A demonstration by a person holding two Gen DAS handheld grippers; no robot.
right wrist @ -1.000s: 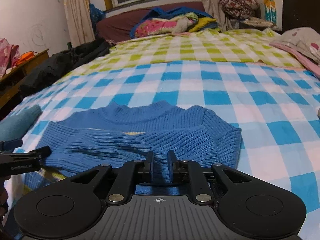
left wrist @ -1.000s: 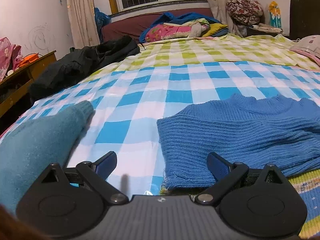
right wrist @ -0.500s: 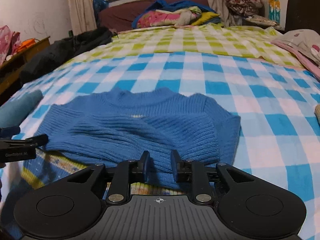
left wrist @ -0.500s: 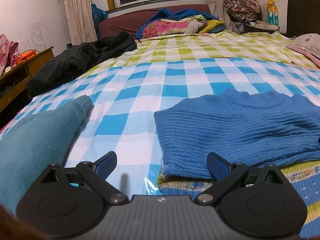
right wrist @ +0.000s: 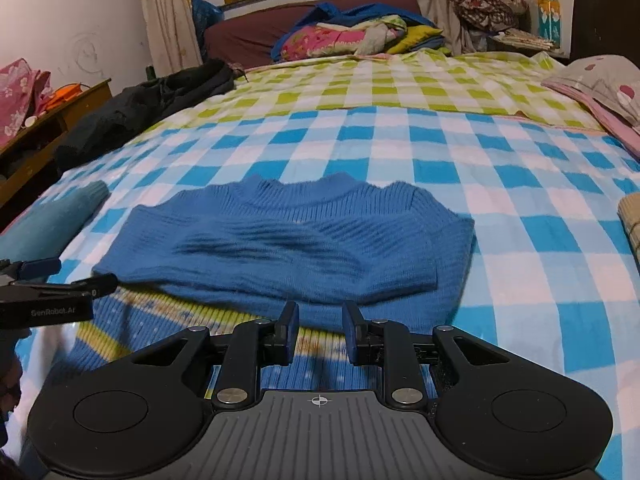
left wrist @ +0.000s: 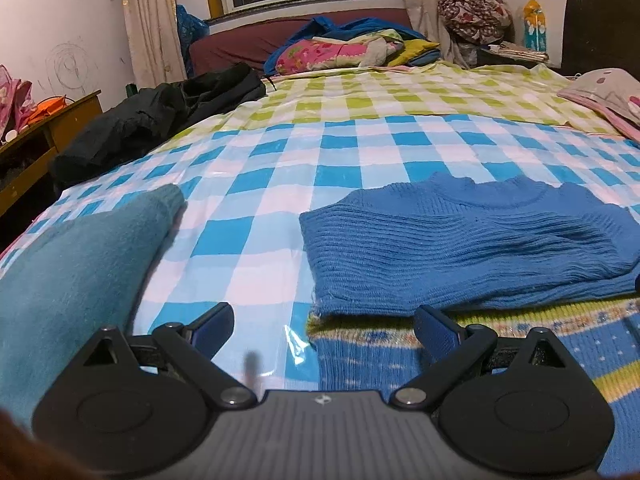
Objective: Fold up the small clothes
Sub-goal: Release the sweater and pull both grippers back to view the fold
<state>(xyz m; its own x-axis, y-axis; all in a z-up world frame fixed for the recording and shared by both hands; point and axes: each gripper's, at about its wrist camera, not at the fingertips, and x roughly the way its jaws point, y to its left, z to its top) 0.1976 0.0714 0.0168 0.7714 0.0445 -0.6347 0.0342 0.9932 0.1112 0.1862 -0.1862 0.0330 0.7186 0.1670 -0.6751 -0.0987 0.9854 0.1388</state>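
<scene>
A small blue knit sweater (right wrist: 288, 248) with a yellow-green patterned band lies flat on the checked bed cover, its sleeves folded across its chest; it also shows in the left wrist view (left wrist: 460, 248). My right gripper (right wrist: 319, 336) hovers over the patterned band near the sweater's lower part, its jaws partly open with nothing between them. My left gripper (left wrist: 324, 326) is wide open and empty at the sweater's left edge; it also shows from the side in the right wrist view (right wrist: 60, 276).
A folded teal garment (left wrist: 76, 264) lies left of the sweater. A black jacket (left wrist: 156, 116) lies at the far left of the bed. Bedding (right wrist: 352, 36) is piled at the headboard. A wooden desk (left wrist: 36, 136) stands on the left. A pink-grey quilt (right wrist: 600, 84) lies right.
My right gripper has opened from almost shut and drawn back toward the sweater's patterned band. My left gripper has drawn back too, so more of the patterned band shows.
</scene>
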